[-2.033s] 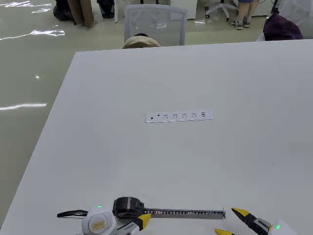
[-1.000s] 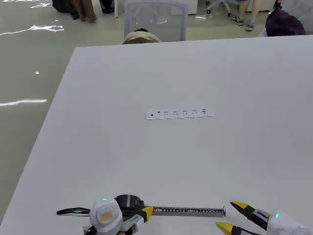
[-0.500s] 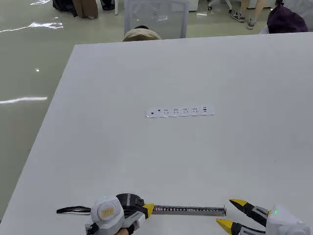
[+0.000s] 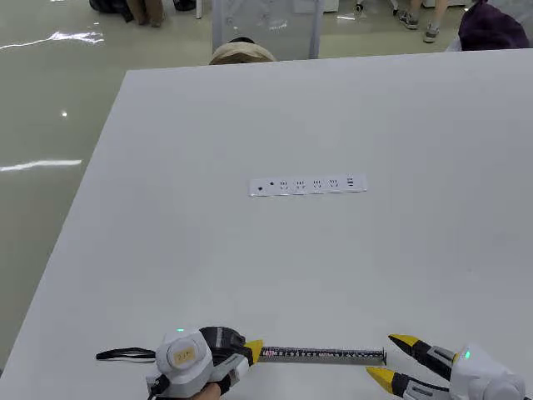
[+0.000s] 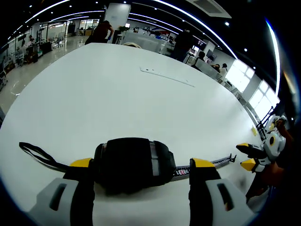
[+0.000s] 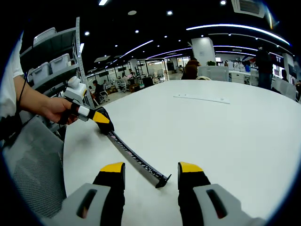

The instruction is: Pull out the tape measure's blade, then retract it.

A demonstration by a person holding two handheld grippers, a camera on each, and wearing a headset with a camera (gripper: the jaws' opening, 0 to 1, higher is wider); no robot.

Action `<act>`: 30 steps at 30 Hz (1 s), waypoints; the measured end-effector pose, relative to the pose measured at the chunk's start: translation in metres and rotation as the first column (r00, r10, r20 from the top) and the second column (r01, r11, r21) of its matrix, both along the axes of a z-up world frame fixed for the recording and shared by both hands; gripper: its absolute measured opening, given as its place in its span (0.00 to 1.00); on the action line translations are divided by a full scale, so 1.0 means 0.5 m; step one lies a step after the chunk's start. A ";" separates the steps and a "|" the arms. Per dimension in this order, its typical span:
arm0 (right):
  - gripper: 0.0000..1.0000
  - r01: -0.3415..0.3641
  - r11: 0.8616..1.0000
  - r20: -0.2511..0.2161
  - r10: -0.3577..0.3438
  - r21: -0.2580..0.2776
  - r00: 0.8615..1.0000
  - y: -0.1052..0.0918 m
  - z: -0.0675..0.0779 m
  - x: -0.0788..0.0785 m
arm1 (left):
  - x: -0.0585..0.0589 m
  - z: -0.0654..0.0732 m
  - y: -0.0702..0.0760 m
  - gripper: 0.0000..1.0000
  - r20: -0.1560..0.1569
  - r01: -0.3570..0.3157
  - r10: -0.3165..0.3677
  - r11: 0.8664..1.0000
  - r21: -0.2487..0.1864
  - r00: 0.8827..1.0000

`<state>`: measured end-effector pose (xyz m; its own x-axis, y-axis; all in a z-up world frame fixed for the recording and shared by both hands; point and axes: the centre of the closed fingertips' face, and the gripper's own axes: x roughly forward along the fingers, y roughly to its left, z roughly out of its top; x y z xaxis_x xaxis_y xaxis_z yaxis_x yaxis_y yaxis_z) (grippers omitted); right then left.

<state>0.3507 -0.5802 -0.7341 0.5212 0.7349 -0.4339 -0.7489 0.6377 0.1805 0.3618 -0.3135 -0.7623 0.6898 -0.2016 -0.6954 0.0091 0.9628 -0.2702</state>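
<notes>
Two grippers work at the near edge of the white table (image 4: 250,250). The left gripper (image 5: 142,163) has its jaws on either side of the black tape measure (image 4: 221,343). One jaw is against the case and a slim gap shows at the other, so I cannot tell whether it truly clamps. The blade (image 4: 321,356) lies extended flat on the table toward the right gripper (image 6: 150,167), whose jaws stand apart on either side of the end hook (image 6: 162,181), touching nothing. A black strap (image 4: 125,356) trails from the case's far side.

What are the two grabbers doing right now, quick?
Left gripper: open, jaws either side of the tape measure case, seemingly not squeezing it.
Right gripper: open, holding nothing; the blade's hook lies between its jaws.
</notes>
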 end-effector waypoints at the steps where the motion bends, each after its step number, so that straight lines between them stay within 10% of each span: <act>1: 0.44 -0.004 1.000 -0.002 0.004 0.001 1.000 0.000 -0.001 0.001 | 0.000 0.001 0.000 0.81 -0.001 -0.003 0.003 1.000 0.001 1.000; 30: 0.42 -0.063 0.998 -0.068 0.064 0.006 0.996 0.000 -0.027 0.002 | 0.005 -0.007 0.015 0.75 -0.033 -0.082 0.083 0.996 0.042 0.996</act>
